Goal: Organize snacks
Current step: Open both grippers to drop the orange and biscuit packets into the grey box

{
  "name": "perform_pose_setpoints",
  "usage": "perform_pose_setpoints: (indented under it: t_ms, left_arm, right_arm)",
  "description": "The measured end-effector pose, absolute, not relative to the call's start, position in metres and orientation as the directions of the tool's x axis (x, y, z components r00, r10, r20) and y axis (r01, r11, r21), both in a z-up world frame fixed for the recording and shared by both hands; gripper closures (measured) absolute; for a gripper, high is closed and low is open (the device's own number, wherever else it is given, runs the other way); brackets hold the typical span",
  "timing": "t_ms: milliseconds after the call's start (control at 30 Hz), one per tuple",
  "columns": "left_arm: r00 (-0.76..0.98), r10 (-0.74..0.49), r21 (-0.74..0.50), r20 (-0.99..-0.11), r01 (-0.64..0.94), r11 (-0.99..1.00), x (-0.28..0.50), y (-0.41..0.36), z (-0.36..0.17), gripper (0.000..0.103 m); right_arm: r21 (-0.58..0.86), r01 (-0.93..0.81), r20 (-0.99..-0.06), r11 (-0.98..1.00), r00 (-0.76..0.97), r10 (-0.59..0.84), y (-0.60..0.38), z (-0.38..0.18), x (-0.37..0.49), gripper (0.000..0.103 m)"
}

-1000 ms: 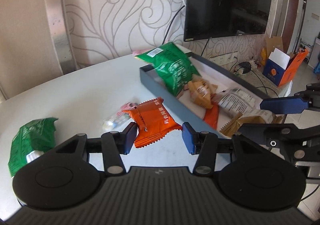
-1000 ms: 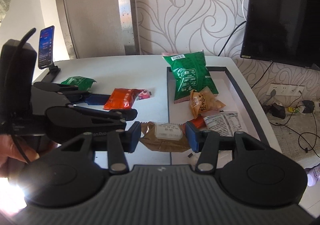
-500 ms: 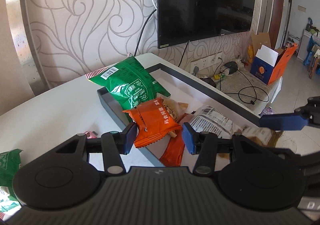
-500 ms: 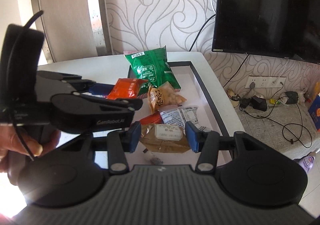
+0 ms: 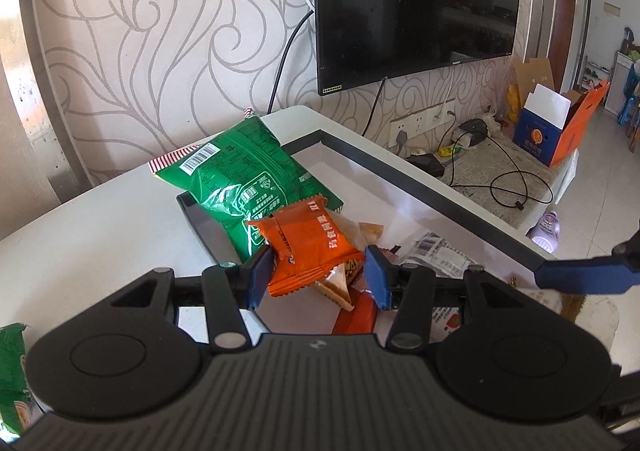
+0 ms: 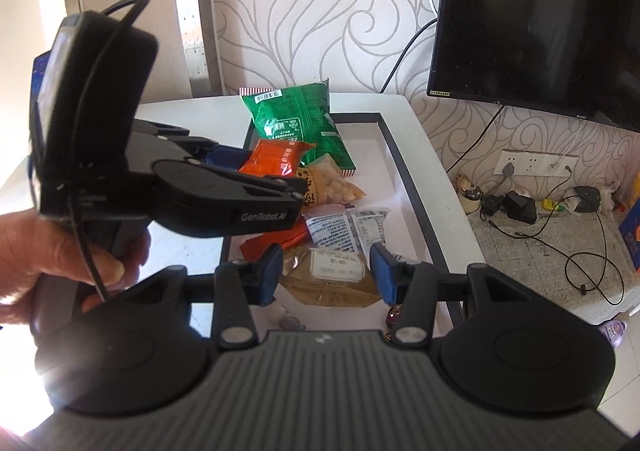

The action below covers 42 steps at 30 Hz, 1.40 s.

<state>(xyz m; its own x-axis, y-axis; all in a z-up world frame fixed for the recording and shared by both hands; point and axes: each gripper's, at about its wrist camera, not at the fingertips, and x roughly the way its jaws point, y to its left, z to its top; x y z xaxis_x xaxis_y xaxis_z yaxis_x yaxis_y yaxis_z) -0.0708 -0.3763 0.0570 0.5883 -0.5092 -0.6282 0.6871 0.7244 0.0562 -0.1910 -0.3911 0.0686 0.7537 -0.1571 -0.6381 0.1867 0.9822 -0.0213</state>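
Note:
My left gripper (image 5: 316, 275) is shut on an orange snack packet (image 5: 310, 247) and holds it above the dark-rimmed tray (image 5: 400, 167); the packet also shows in the right wrist view (image 6: 276, 161). My right gripper (image 6: 326, 275) is shut on a brown snack packet (image 6: 332, 277) over the tray's near end (image 6: 404, 167). In the tray lie a big green bag (image 5: 240, 179), a tan nut packet (image 6: 332, 189), a clear printed packet (image 6: 348, 227) and a red-orange packet (image 6: 276, 241).
A second green bag (image 5: 12, 371) lies on the white table at my left edge. The wall TV (image 5: 416, 3) hangs behind. The floor on the right holds cables, a power strip and an orange-blue box (image 5: 560, 131). A purple bottle (image 5: 546, 237) stands below the table.
My left gripper has carried the orange packet from the table to above the tray. My right gripper has moved forward over the tray with the brown packet.

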Motion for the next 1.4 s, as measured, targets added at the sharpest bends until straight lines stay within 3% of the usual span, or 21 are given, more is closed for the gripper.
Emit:
perform_pose_setpoints:
  t_ms: [1100, 1400]
  left_arm:
    - [0.594, -0.471, 0.076, -0.652, 0.670, 0.739, -0.060, -0.392, 0.041, 0.046]
    - [0.596, -0.500, 0.061, -0.629, 0.678, 0.732, -0.068, -0.391, 0.053, 0.029]
  right_arm:
    - [-0.022, 0.168, -0.653, 0.986, 0.744, -0.142, -0.394, 0.062, -0.187, 0.053]
    - [-0.025, 0.157, -0.653, 0.987, 0.745, -0.135, -0.394, 0.061, -0.183, 0.053]
